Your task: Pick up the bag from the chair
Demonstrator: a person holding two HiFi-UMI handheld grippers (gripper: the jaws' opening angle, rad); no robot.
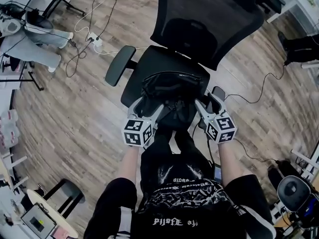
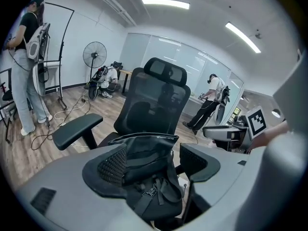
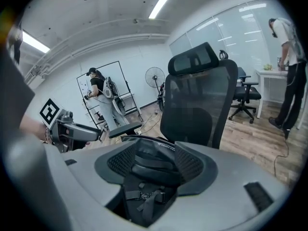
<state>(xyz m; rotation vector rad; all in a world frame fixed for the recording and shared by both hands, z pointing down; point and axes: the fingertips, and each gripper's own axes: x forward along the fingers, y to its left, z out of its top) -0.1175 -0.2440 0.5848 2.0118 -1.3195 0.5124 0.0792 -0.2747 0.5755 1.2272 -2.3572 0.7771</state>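
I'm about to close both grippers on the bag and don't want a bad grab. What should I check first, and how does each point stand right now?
1. Bag resting on the chair seat: ok.
2. Left gripper jaws apart, bag framed between them: ok.
3. Right gripper jaws apart, bag framed between them: ok.
4. Pads touching the bag's sides: cannot tell.
5. Armrest clear of both grippers: ok.
6. Front straps free of snags: cannot tell.
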